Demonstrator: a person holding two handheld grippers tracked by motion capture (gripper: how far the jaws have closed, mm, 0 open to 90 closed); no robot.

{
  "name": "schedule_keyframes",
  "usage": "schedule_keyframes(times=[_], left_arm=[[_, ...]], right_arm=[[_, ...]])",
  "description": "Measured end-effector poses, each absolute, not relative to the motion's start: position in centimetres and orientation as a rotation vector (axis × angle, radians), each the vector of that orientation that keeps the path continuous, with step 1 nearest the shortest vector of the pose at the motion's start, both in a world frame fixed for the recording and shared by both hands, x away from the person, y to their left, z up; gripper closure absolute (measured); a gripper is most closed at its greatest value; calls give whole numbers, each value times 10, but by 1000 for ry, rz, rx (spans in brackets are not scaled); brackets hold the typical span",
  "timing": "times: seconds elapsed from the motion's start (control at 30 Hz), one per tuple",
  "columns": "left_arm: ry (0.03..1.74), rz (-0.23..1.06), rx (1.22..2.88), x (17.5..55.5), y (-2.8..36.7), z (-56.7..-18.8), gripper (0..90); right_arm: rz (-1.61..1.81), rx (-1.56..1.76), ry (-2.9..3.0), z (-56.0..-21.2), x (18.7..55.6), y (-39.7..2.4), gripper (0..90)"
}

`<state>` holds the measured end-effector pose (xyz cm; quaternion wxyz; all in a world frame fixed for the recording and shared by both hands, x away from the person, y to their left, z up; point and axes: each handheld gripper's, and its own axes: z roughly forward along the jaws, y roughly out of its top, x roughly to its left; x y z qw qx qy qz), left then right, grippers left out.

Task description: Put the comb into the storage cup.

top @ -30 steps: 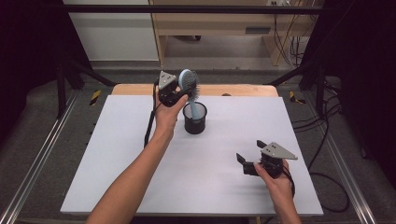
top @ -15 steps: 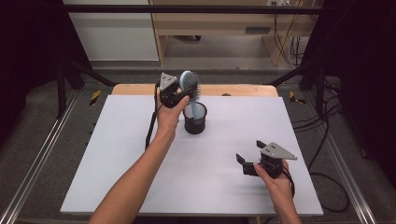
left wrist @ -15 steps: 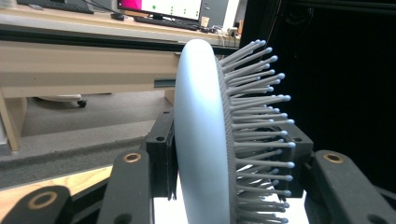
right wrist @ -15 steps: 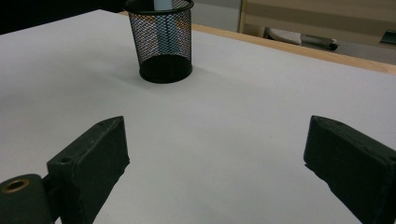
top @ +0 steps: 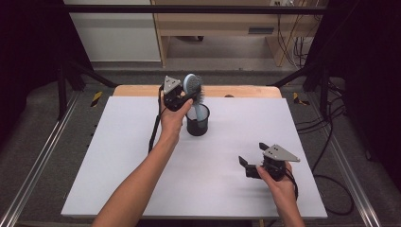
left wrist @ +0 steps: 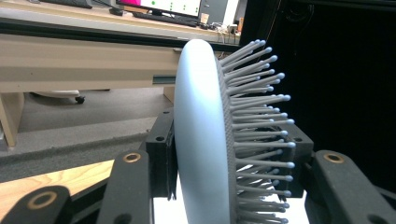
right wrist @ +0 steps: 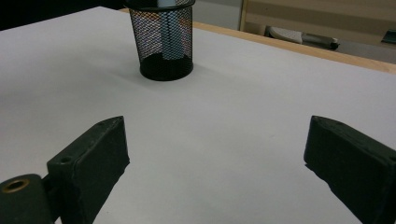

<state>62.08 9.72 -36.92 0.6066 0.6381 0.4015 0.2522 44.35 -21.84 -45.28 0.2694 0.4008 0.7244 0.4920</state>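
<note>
A pale blue hairbrush (top: 191,84) with grey bristles stands upright, its handle down inside a black mesh cup (top: 197,126) at the back middle of the table. My left gripper (top: 188,97) is shut on the brush head, one jaw on its smooth back and one on the bristle side, as the left gripper view shows close up on the hairbrush (left wrist: 201,140). My right gripper (top: 252,154) rests low at the front right, open with nothing between its jaws. In the right gripper view the cup (right wrist: 161,65) stands ahead with the brush handle (right wrist: 171,32) showing through the mesh.
The white table top (top: 118,170) has a wooden strip (top: 246,91) along its far edge. Metal rails (top: 38,165) run along both sides, and cables (top: 331,179) lie on the floor at the right.
</note>
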Motion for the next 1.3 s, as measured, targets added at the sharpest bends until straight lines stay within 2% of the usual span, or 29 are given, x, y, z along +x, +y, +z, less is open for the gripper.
schedule_keyframes(times=[0.87, 1.3], left_arm=[[941, 569, 1466, 619, 97, -381, 504], [967, 564, 1465, 621, 105, -383, 468]], right_arm=[[1321, 1071, 1958, -453, 444, -217, 64], [1319, 1073, 1959, -453, 444, -216, 62]])
